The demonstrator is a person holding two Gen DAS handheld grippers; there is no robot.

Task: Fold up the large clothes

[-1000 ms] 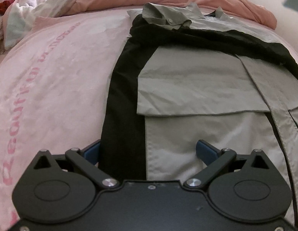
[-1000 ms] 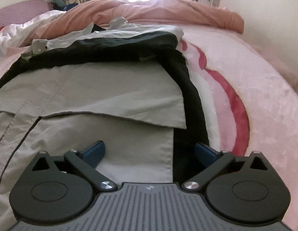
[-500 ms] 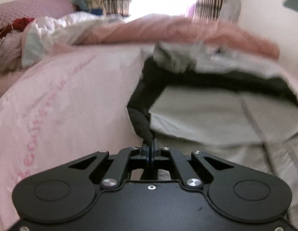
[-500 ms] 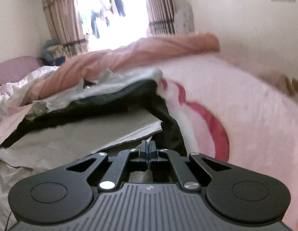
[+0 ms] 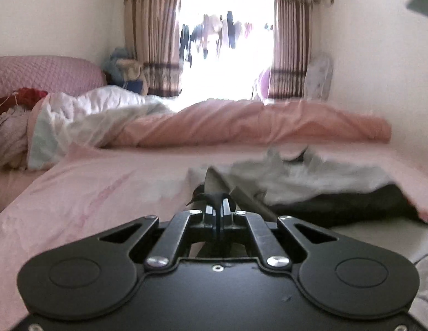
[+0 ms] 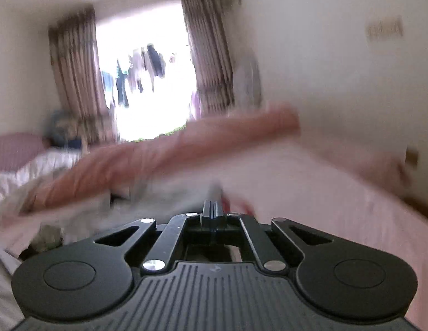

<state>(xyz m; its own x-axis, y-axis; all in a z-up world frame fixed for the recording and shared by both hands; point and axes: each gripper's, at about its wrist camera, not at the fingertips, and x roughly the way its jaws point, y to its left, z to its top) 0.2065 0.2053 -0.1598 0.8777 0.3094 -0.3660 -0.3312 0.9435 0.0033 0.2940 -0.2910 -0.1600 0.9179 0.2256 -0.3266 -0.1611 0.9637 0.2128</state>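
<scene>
The grey and black jacket point(image 5: 305, 184) lies on the pink bed cover point(image 5: 89, 193), its near hem pulled up off the bed while the collar end stays crumpled further back, just in front of the rolled salmon-pink quilt point(image 5: 255, 124). In your left wrist view the black side panel of the garment shows to the right as a dark fold under the pale grey cloth. Your left gripper point(image 5: 217, 207) has its fingers pressed together on a pinch of the dark hem, with a peak of grey fabric standing just above the tips. Your right gripper point(image 6: 212, 207) has just been opening a little; its fingers stand almost together, and a strip of pale cloth rises from their tips, so the jacket's edge point(image 6: 164, 193) is clamped there too, though that view is heavily blurred and the fabric beyond the tips is hard to read. A red curve printed on the bed cover point(image 6: 338, 207) shows just right of those tips. Beyond the quilt, a white duvet point(image 5: 84, 115) is bunched at the left, beside a pink padded headboard point(image 5: 45, 71). Patterned curtains point(image 5: 150, 35) frame a bright window point(image 5: 227, 41) at the far end of the room, with pale walls on both sides.
</scene>
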